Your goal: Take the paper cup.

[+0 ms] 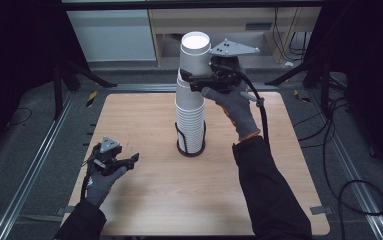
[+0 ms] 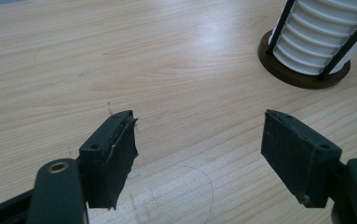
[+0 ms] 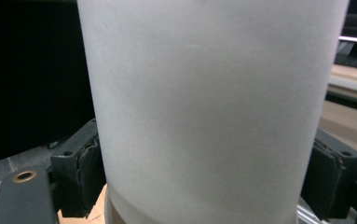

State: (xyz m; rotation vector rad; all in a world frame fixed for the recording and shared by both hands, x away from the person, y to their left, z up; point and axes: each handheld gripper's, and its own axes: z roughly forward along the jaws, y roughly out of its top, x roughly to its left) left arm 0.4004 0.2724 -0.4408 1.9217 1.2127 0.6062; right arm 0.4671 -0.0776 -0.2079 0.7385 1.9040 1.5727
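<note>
work: pulling the top cup off a stack of paper cups, one cup at a time by the look of it
top cup: white, upright, raised partly out of the stack but its lower end looks still nested in the next cup
stack: tall column of white cups standing in a round dark holder with thin black uprights, near the middle of the table
right gripper: up at the top of the stack, jaws clamped on the sides of the top cup; in the right gripper view both pads press against the cup wall
left gripper: low over the table at the person's left, well apart from the stack, jaws apart with nothing between them
left gripper view: bare wood under the pads, holder base off to the upper right
done: top cup gripped and partly lifted, judging by how high it sits
left: cup not yet clear of the stack; it has to come free and be set down somewhere
table: no loose cups on it
risk: next cup may ride up with it
</note>
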